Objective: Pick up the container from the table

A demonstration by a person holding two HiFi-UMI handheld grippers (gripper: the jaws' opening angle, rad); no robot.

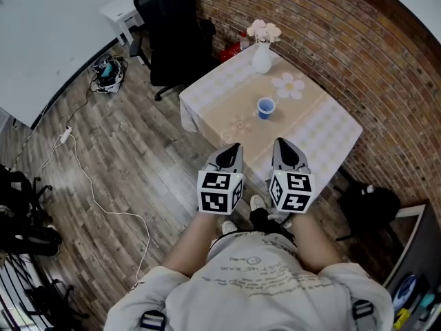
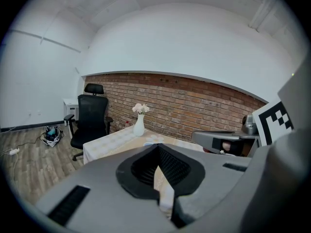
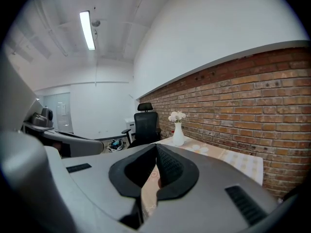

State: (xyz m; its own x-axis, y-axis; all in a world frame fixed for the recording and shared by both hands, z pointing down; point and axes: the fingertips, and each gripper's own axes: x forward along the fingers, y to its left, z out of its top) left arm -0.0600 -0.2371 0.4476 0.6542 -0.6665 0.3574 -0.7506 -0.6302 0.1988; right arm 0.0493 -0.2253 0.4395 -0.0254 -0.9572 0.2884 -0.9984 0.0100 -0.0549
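While the blue container (image 1: 266, 107) stands untouched on the table (image 1: 324, 126), the left gripper (image 1: 236, 146) and right gripper (image 1: 281, 143) hover by its near edge, jaws closed, apparently on nothing; the whole pickup is left.

The cup (image 1: 266, 107) stands near the middle of the table (image 1: 331, 133), with the mat (image 1: 288, 85) just behind it and the vase (image 1: 262, 57) at the far edge. The chair (image 1: 172, 33) stands left of the table, and the wall (image 1: 358, 40) lies behind it. The left gripper (image 1: 236, 145) and right gripper (image 1: 281, 142) lie side by side at the table's near side, apart from the cup.
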